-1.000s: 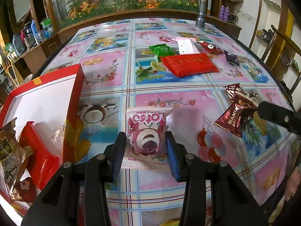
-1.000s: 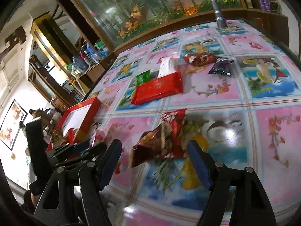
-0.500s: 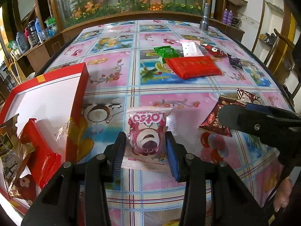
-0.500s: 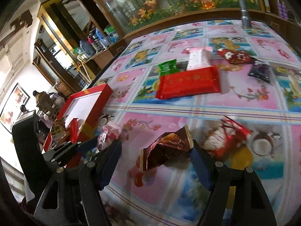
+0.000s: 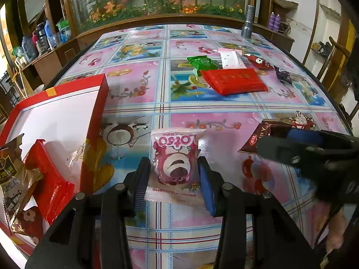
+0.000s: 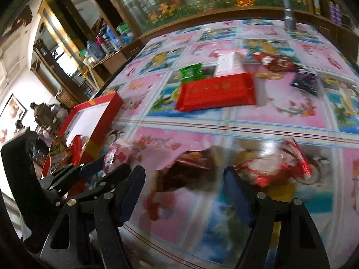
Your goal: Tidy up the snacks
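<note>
The left gripper (image 5: 174, 179) has its jaws pressed on both sides of a pink Lotso snack bag (image 5: 176, 163), which lies flat on the desk (image 5: 134, 85). The right gripper (image 6: 184, 192) has its jaws wide apart, and a dark brown snack bag (image 6: 186, 172) sits between them — the picture is too blurry to tell if they touch it. Just right of that is a red and white bag (image 6: 276, 168). To the left stands a red box (image 5: 98, 116) with snacks inside. Farther back lie a flat red pack (image 5: 233, 81), a green bag (image 5: 202, 62) and a purple bag (image 5: 283, 75).
</note>
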Tool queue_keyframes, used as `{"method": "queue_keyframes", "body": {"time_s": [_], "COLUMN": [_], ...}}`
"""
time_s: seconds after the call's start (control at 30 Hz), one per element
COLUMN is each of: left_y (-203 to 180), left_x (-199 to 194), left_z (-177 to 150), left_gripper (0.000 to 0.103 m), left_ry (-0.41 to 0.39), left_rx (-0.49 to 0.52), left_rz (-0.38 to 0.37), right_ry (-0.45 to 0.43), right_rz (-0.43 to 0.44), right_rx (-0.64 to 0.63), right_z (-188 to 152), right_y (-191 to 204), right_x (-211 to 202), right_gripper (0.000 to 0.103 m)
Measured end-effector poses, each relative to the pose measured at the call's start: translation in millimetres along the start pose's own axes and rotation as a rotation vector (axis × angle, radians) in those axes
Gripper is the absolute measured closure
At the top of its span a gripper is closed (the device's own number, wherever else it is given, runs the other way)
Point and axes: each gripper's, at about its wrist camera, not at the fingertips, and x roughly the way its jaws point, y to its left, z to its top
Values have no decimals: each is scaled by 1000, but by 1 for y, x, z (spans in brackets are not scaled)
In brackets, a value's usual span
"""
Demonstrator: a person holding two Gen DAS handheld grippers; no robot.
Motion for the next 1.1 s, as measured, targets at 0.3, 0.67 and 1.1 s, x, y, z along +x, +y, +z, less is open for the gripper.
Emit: {"method": "queue_keyframes", "body": {"time_s": [0.3,0.67,1.1], "left_y": [2,3,15], "left_x": [2,6,4], "left_z": [1,4,10], "left_gripper": [43,27,19], "left_ry": [17,46,52], "left_rx": [-15,-6,-36], "left_rz": [-12,-51,-153], "right_ry": [11,-75,-168], "right_rz": [-91,28,193], "right_rx": [-54,53,238], "right_z": [5,3,7], "right_y": [16,-12,-56], "right_x": [16,-1,-23], "right_gripper": [70,74,74]}}
